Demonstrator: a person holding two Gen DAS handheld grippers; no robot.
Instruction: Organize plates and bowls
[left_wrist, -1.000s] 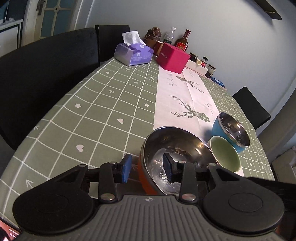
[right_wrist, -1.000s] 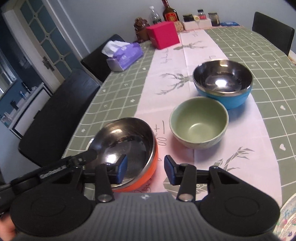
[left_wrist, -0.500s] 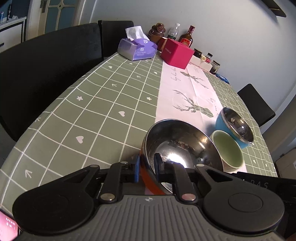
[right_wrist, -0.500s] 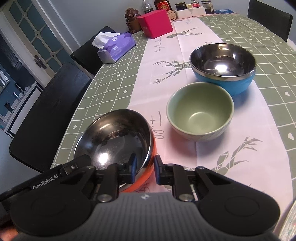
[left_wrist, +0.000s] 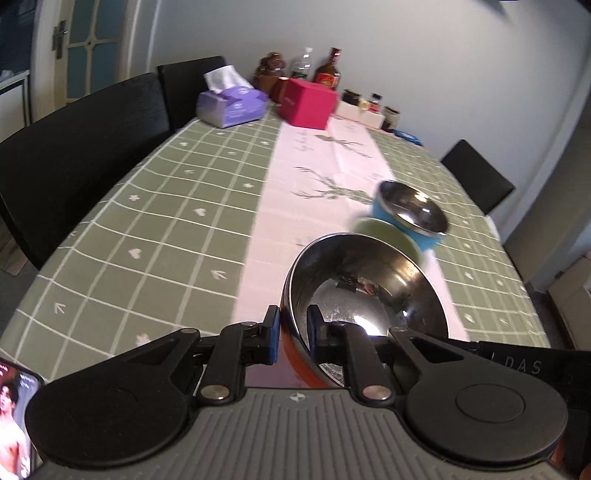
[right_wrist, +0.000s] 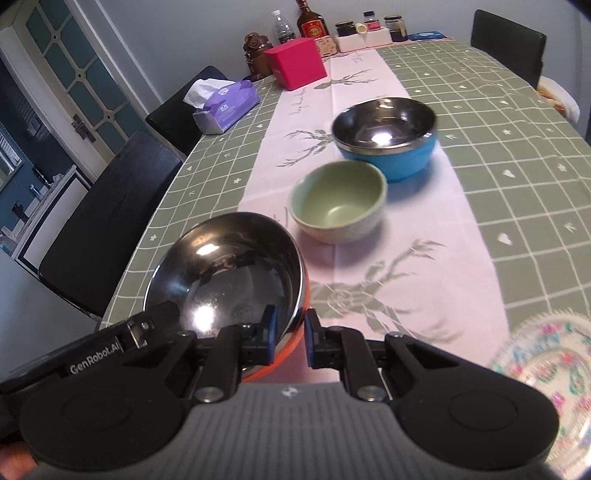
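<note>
The orange bowl has a mirror-bright steel inside and an orange outer shell; it sits tilted at the near end of the table, over the pale deer-print runner. The left gripper clamps its near-left rim, one pad outside and one inside. The right gripper pinches the near-right rim the same way. Just beyond it stand a green bowl and, farther, a blue bowl with a steel lining.

"GenRobot.AI" is printed on the left tool's body in the right wrist view; letters ending "DAS" show on a black part in the left view.

Only the right view shows a floral plate at near right. Only the left view shows a phone screen at near left.
</note>
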